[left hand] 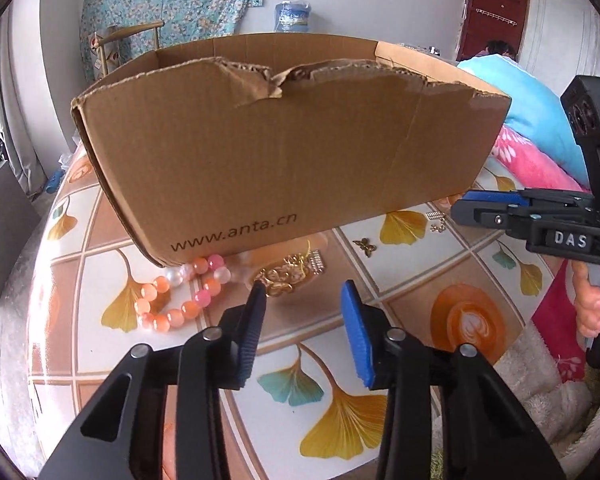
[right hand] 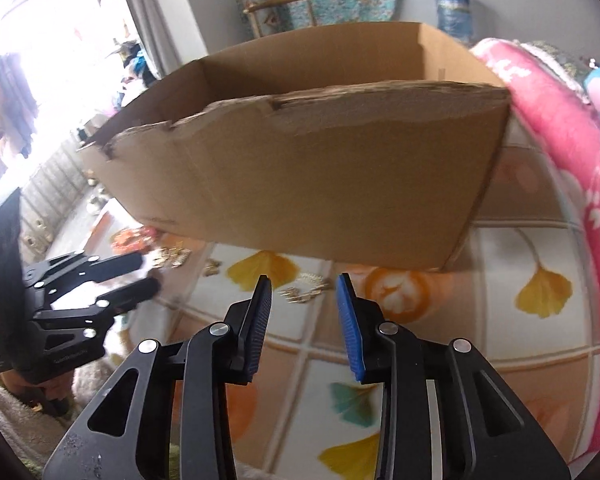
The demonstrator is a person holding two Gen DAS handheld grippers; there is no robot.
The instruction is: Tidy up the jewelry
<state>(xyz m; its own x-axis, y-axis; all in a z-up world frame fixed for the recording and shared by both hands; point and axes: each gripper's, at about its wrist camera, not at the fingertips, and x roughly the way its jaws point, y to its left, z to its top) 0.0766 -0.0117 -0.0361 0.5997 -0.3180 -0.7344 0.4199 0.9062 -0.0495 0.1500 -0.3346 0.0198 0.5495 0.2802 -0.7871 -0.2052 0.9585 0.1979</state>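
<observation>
The left wrist view looks forward and slightly down between its own fingers, close to the long printed side of the cardboard box, low over the leaf-patterned tablecloth. The right wrist view faces the same box from further right, equally near and more blurred. Both share the box, tablecloth and pink blanket, and each catches the other gripper at its edge.

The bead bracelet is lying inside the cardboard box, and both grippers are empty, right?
Not quite. The left wrist view shows the bead bracelet lying on the table in front of the cardboard box, not inside it. The left gripper and right gripper are indeed empty.
</observation>
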